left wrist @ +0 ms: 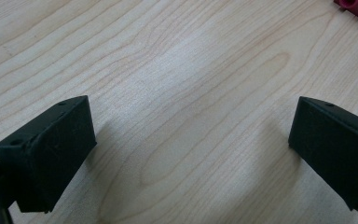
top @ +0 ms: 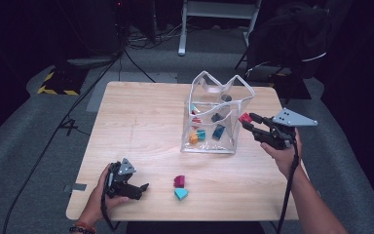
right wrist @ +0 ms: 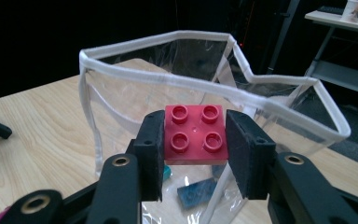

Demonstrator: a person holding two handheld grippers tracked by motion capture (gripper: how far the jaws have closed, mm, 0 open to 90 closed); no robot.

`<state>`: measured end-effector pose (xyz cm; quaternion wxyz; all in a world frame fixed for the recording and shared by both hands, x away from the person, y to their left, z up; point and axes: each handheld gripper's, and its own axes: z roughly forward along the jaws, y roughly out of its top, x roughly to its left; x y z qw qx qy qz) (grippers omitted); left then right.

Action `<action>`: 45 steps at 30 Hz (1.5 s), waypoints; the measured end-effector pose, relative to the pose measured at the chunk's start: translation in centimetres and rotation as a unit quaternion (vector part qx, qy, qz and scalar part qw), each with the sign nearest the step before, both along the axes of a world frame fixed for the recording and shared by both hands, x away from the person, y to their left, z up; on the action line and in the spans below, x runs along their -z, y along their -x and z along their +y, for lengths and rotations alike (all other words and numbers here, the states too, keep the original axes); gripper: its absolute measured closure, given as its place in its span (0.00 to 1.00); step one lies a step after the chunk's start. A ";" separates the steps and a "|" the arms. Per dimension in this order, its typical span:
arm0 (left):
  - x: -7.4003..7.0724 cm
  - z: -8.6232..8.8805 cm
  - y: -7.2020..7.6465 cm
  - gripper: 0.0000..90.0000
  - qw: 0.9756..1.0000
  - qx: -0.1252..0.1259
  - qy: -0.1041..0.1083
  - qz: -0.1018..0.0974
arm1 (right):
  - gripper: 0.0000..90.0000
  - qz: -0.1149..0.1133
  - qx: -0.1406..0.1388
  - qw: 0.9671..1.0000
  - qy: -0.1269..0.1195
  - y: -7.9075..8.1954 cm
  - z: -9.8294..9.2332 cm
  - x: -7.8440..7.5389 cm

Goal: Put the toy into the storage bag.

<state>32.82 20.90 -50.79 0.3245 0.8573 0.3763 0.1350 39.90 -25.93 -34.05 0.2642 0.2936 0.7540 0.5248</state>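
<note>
Desk (top: 141,122): pale wood, its left half bare and open; near edge at 6 o'clock.

Clear bag (top: 216,114): soft plastic with a white rim, standing open right of centre; blue, teal and orange bricks lie inside.

Right gripper (top: 247,120): at the bag's 3 o'clock side, clenched on a red brick (right wrist: 196,134). The right gripper view shows four studs facing up and the brick level with the bag's rim.

Left gripper (top: 143,186): at 7 o'clock near the front edge, released, jaws wide over bare wood.

Magenta brick (top: 179,181) and teal brick (top: 180,194): touching, just right of the left gripper.
</note>
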 end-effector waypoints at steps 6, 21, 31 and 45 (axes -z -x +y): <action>0.0 0.0 0.0 0.01 1.000 0.000 0.000 0.000 | 0.66 -0.009 -0.002 1.000 0.005 -0.5 0.9 -1.1; 0.0 0.0 0.0 0.01 1.000 0.001 0.000 0.000 | 0.66 -0.013 -0.018 1.000 0.013 -2.5 4.8 -2.9; 0.0 0.0 0.0 0.01 1.000 0.000 0.000 0.000 | 0.66 -0.005 -0.023 0.999 0.024 -4.1 7.6 -3.0; 0.0 0.0 0.0 0.01 1.000 0.001 0.000 0.000 | 0.66 0.022 -0.001 0.999 0.037 -7.0 10.1 -2.1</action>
